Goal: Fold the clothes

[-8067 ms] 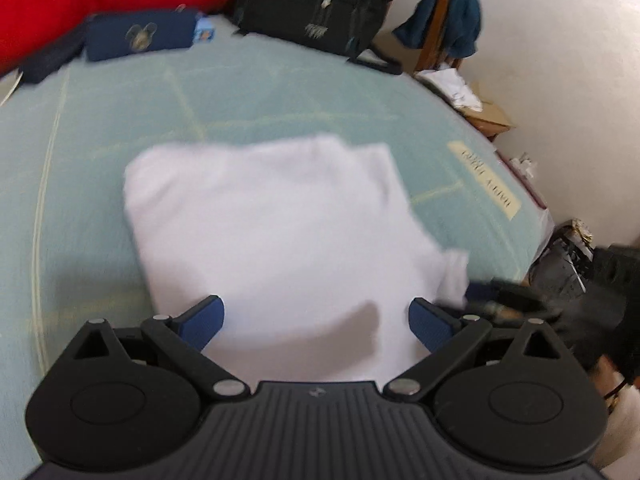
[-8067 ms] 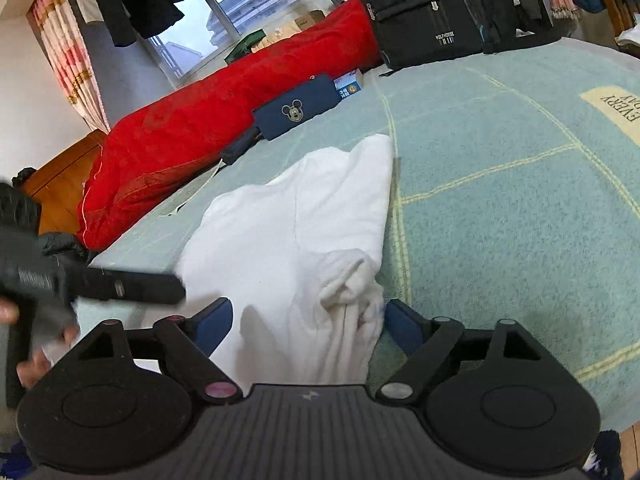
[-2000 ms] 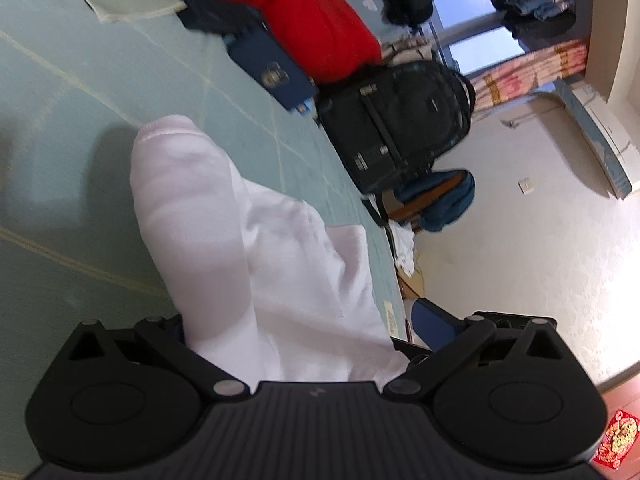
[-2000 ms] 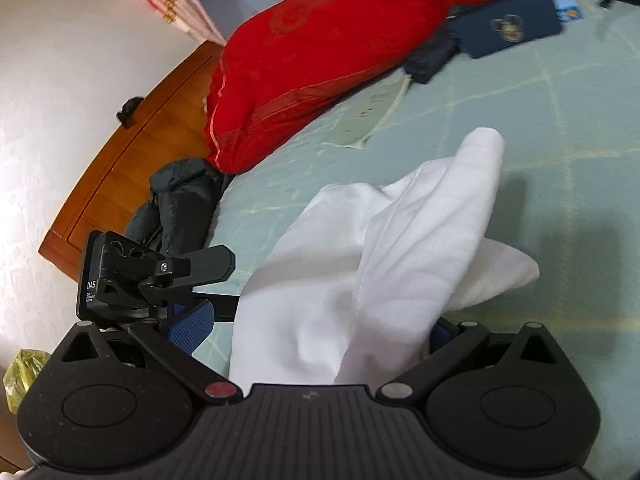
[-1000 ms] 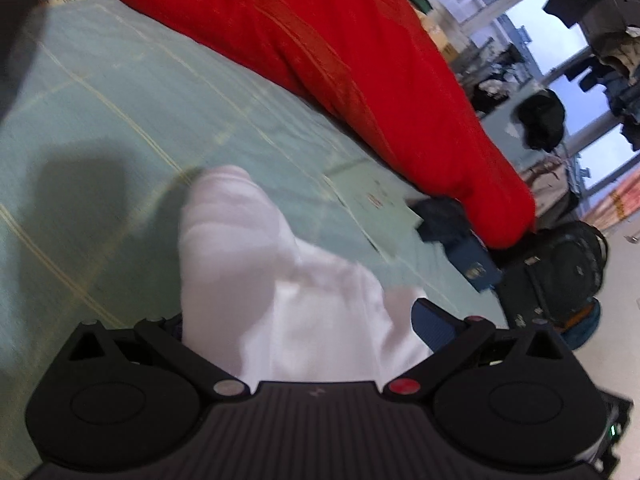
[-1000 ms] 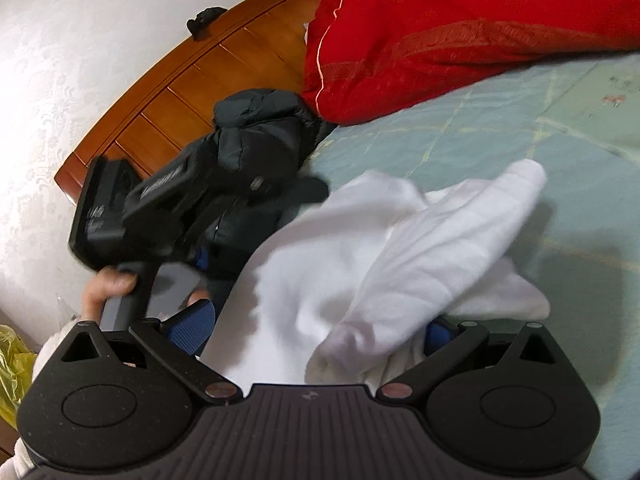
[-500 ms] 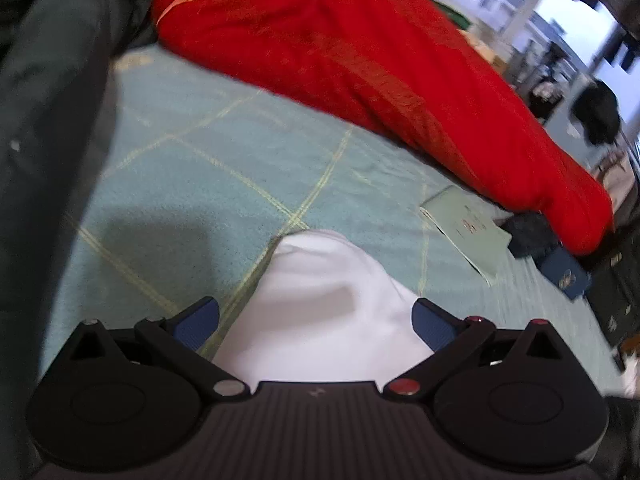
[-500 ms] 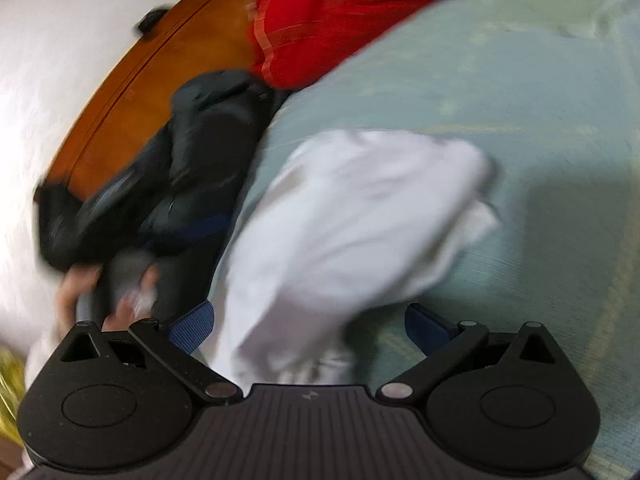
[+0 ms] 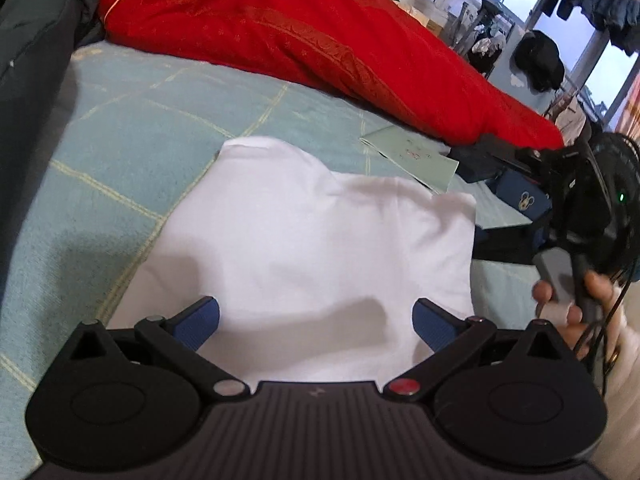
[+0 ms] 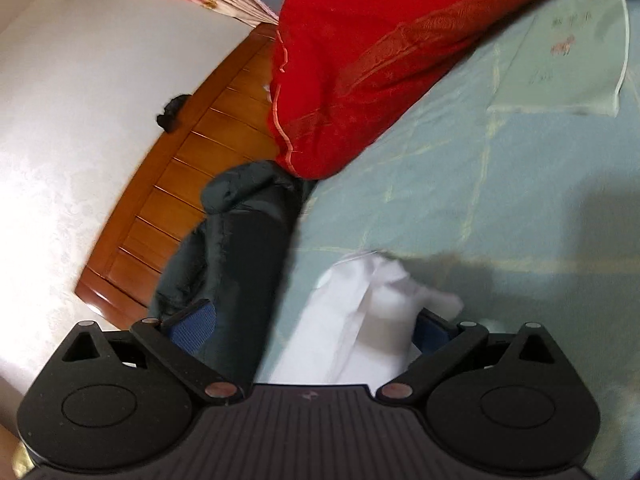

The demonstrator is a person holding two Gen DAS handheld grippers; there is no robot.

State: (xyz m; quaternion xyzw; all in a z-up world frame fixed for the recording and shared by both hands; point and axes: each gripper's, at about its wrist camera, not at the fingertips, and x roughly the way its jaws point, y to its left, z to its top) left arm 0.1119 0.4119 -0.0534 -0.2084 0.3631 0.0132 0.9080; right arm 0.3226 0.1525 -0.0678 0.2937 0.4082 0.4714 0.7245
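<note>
A white folded garment (image 9: pixel 320 232) lies flat on the pale green bedspread (image 9: pixel 132 128). My left gripper (image 9: pixel 316 320) hovers over its near edge, open, its blue pads (image 9: pixel 198 316) spread wide with nothing pinched. In the right wrist view, my right gripper (image 10: pixel 312 324) is open too. One corner of the white garment (image 10: pixel 368 312) lies between its fingers and covers part of the right pad. A hand (image 9: pixel 560 296) holding the other gripper's handle shows at the right of the left wrist view.
A red quilt (image 9: pixel 320 40) runs along the far side of the bed. A dark jacket (image 10: pixel 240 240) lies by the wooden headboard (image 10: pixel 192 140), close to the garment. A pale booklet (image 9: pixel 412 156) and a blue Mickey pouch (image 9: pixel 524 200) lie beyond the garment.
The garment has gone from bunched and lifted to lying flat and spread on the bed. The right gripper has swung toward the headboard, with only a corner of cloth left between its fingers.
</note>
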